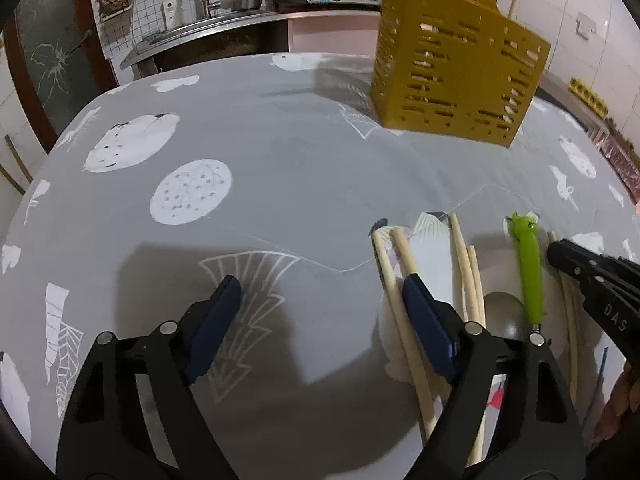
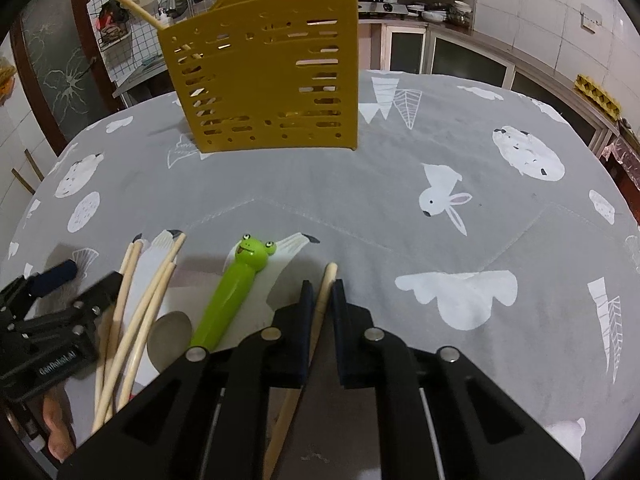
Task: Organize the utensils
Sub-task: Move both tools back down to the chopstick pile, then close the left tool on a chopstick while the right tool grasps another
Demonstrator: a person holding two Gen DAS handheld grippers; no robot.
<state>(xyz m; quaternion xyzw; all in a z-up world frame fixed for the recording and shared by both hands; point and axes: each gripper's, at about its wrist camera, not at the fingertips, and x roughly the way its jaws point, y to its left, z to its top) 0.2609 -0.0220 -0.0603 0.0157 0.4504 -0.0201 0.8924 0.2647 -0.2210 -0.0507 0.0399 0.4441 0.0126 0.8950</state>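
On surface [image 2: 360,184] near holder [image 2: 264,76]: right gripper [image 2: 323,292] pinching one chopstick [image 2: 326,284], left gripper [image 1: 320,300] gaping empty, several chopsticks [image 2: 136,300] and spoon [image 2: 236,288] left.

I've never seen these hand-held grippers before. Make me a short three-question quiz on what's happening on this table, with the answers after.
1. True or false: the right gripper is shut on a chopstick.
2. Where does the spoon with the green frog handle lie?
A. inside the yellow holder
B. flat on the cloth, between the loose chopsticks and the right gripper
C. between the fingers of the left gripper
3. Fill in: the slotted holder at the far side of the grey cloth is coloured ____.

Key
1. True; the pads pinch it.
2. B. The left gripper stands open, one finger beside the chopstick bundle.
3. Yellow; chopsticks already stand in it.
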